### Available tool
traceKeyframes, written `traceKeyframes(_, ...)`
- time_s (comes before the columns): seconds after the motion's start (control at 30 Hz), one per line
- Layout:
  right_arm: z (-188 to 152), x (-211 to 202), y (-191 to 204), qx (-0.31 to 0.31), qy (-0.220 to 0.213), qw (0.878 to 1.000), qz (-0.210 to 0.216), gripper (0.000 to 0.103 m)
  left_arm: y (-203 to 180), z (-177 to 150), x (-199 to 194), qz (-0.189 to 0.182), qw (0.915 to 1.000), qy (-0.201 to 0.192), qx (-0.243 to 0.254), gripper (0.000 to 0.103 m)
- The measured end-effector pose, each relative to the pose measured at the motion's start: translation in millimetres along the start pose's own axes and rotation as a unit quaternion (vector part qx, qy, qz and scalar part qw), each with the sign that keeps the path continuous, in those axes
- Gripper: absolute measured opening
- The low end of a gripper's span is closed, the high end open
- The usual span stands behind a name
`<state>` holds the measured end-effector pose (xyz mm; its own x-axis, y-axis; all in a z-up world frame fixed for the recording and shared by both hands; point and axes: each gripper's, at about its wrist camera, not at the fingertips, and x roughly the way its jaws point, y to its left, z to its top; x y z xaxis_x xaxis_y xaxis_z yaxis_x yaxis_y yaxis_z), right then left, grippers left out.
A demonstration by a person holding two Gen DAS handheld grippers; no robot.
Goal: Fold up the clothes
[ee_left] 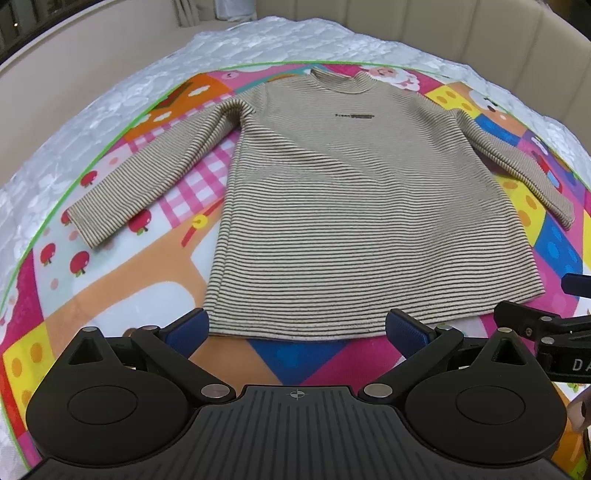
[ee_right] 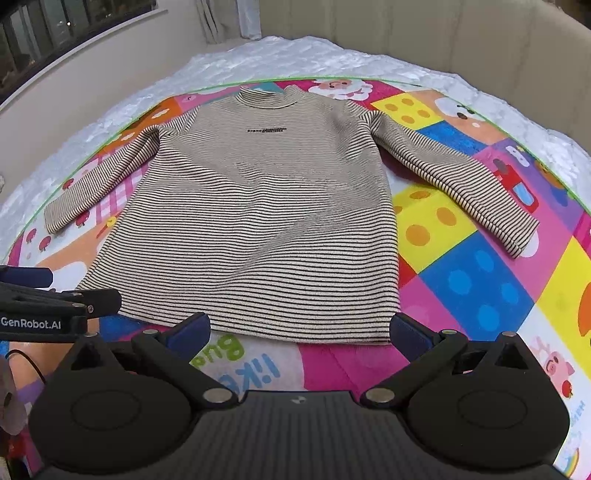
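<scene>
Green mat lettering (ee_right: 221, 356), right-wrist view only

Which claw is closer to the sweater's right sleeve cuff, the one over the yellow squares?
Right. The right claw sits at the hem's right corner, below the cuff; the left claw sits toward the hem's left corner, farther off.

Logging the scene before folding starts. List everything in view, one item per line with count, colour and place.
Striped sweater: one, beige with dark stripes, spread flat face up on the mat, both sleeves out to the sides, collar at the far end.
Play mat: one, multicoloured cartoon patchwork with a green edge, under the sweater.
Bedcover: one, white and textured, under the mat.
Padded surround: beige, beyond the bed.
Window: one, dark, far left in the right wrist view.
Left gripper: one, black with blue pads, open, at the hem.
Right gripper: one, black with blue pads, open, at the hem.
</scene>
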<state>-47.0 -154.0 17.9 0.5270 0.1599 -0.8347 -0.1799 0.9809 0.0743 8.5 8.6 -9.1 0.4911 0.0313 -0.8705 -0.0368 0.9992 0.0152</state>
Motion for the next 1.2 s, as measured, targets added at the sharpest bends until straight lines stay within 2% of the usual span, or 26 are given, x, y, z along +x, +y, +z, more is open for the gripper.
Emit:
traceKeyframes(0.73, 3, 18, -9, 0.012, 0.012, 1.000, 0.011, 0.103, 1, 6, 16, 0.000, 0.9999, 0.012, -0.005, 0.103)
traceKeyframes(0.9, 12, 23, -23, 0.033, -0.005, 0.999, 0.029, 0.103, 11, 20, 18, -0.040, 0.9988, -0.025, -0.009, 0.103)
traceKeyframes(0.97, 16, 26, -29, 0.041, -0.011, 0.998, 0.036, 0.103, 21, 27, 20, -0.070, 0.9960, -0.055, -0.011, 0.103)
traceKeyframes(1.1, 23, 30, -40, 0.058, -0.024, 0.997, 0.050, 0.103, 50, 47, 31, -0.088, 0.9915, -0.080, -0.052, 0.103)
traceKeyframes(1.2, 28, 39, -41, 0.059, -0.028, 0.996, 0.056, 0.103, 91, 61, 41, -0.088, 0.9841, -0.080, -0.132, 0.103)
